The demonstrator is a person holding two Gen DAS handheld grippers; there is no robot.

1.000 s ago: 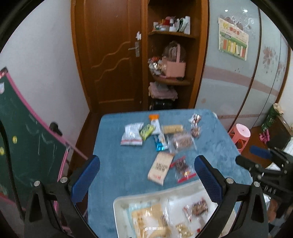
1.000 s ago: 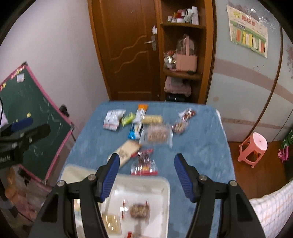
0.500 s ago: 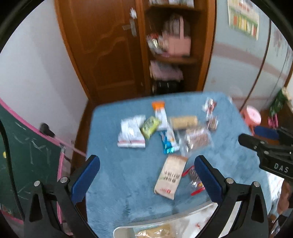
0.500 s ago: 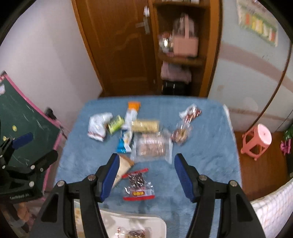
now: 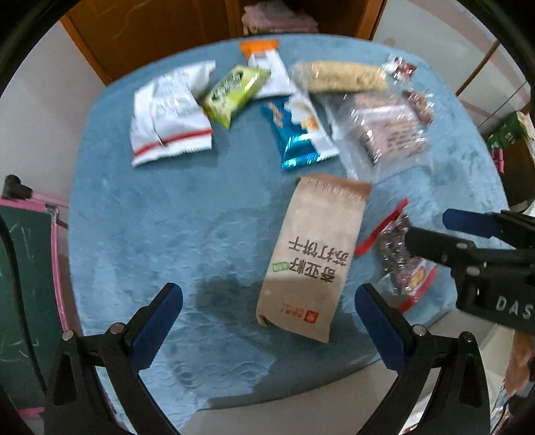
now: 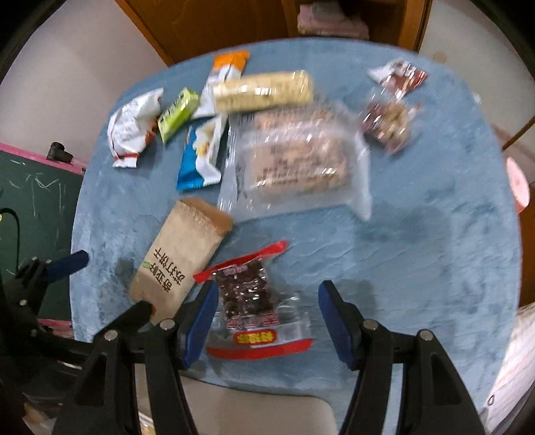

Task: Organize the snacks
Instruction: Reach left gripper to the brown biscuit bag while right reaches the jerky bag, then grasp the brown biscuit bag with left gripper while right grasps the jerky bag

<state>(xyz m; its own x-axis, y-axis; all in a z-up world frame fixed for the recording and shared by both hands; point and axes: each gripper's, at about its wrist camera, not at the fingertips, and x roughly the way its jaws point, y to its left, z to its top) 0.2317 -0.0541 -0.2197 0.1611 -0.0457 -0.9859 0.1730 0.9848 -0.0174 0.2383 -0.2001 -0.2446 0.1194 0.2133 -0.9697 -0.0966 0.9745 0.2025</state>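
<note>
Several snack packets lie on the blue tablecloth (image 5: 150, 234). A brown paper packet (image 5: 314, 257) lies lengthwise, its near end between the fingers of my open left gripper (image 5: 267, 297), untouched. A clear packet of dark snack with red edges (image 6: 247, 301) lies between the fingers of my open right gripper (image 6: 266, 294); the pads stand off it. Farther back are a white packet (image 5: 170, 113), a green one (image 5: 234, 90), a blue one (image 5: 297, 134), a rice bar (image 6: 264, 90) and a large clear bag (image 6: 297, 160). The white tray (image 6: 250, 408) shows only its rim at the bottom.
A green chalkboard with a pink frame (image 5: 20, 284) stands left of the table. A wooden door (image 5: 167, 26) and a shelf with folded cloth (image 6: 331, 20) are behind it. A pink stool (image 6: 518, 184) is at the right. Two small red packets (image 6: 391, 100) lie at the table's far right.
Both grippers have dropped toward the table and tipped downward. The snacks now fill the views, and the tray with its contents has slid almost out at the bottom.
</note>
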